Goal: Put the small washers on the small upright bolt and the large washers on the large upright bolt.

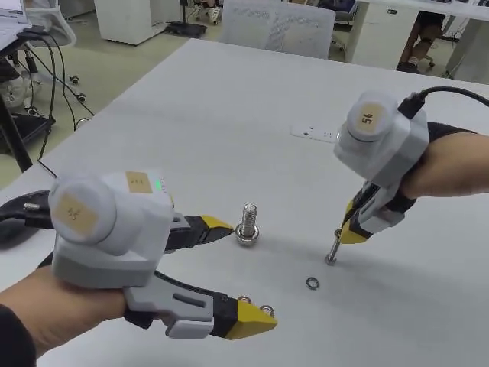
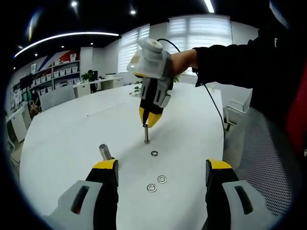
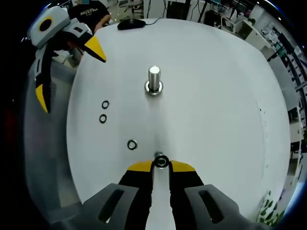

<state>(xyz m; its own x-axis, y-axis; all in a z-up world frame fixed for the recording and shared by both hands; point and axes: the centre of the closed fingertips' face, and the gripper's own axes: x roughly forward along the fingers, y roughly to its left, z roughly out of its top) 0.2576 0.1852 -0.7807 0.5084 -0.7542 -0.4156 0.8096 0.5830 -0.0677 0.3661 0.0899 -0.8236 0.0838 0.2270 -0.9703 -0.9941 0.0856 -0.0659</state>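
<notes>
Right tongs [image 1: 350, 234] pinch a small washer [image 3: 161, 161] right at the tip of the small bolt [image 2: 146, 134], which stands upright below them on the desk [image 1: 229, 115]. Left tongs [image 1: 250, 274] hang spread and empty, well apart.

White table [image 1: 229, 107] in an office with shelves [image 2: 60, 73] and bright windows [image 2: 192, 31].

White table [image 1: 229, 115], silver large bolt [image 1: 247, 219]

Large bolt [image 1: 247, 223] stands left of small bolt [image 1: 333, 251] on the table [image 1: 229, 115], three washers [image 1: 312, 284] before them.
</notes>
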